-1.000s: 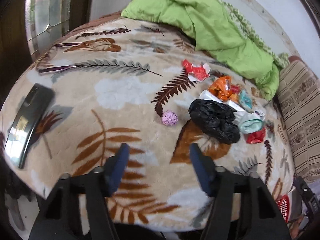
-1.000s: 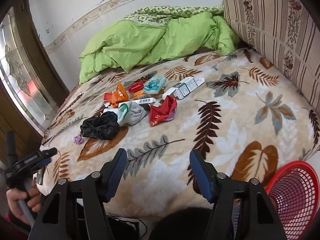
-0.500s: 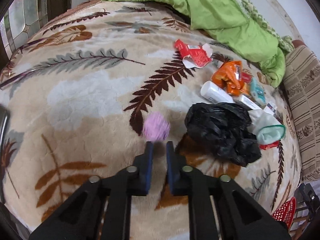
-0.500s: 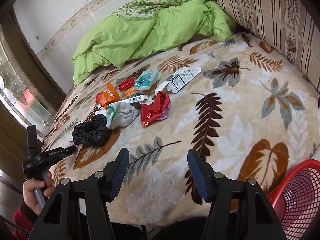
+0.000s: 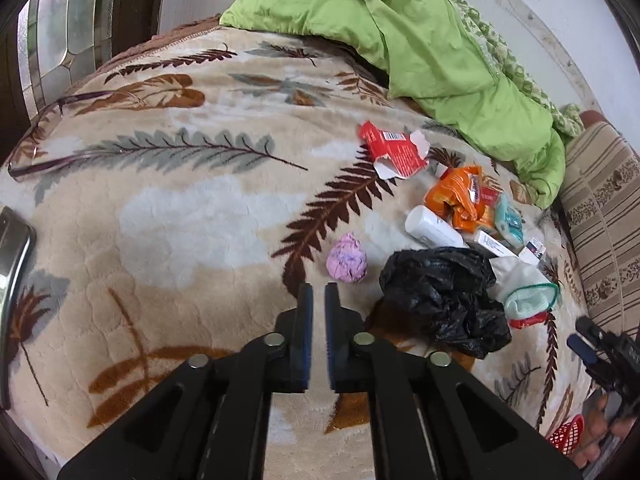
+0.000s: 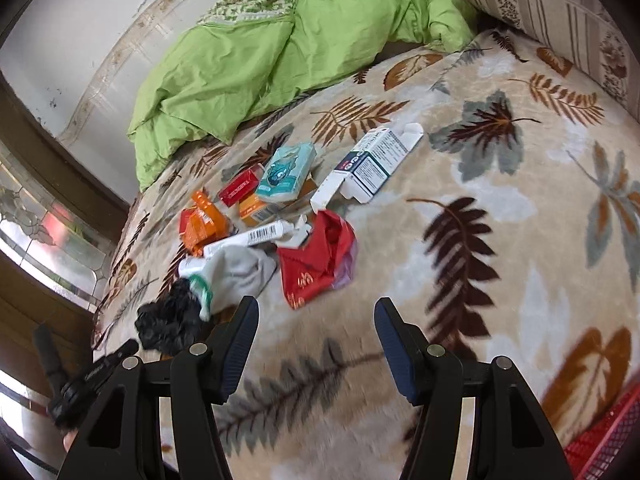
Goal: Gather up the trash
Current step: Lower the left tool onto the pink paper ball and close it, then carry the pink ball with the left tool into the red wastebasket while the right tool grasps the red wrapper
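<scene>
Trash is scattered on the bed blanket (image 5: 180, 216); nothing has been gripped yet.

The left gripper (image 5: 319, 300) is seen with its jaws drawn together on nothing, just short of the pink paper ball (image 5: 347, 258), which lies beside the black bag (image 5: 440, 296). The right gripper (image 6: 316, 320) is held with jaws apart and empty, near the red wrapper (image 6: 320, 258) and the grey sock (image 6: 236, 272). A red basket (image 6: 604, 444) is glimpsed at the bed's edge. For a good pick, the left jaws should probably be reopened, set astride the ball, pressed a little into the soft pile, then closed; light crumpled items are best squeezed at their thickest part so they are not flicked away.
</scene>
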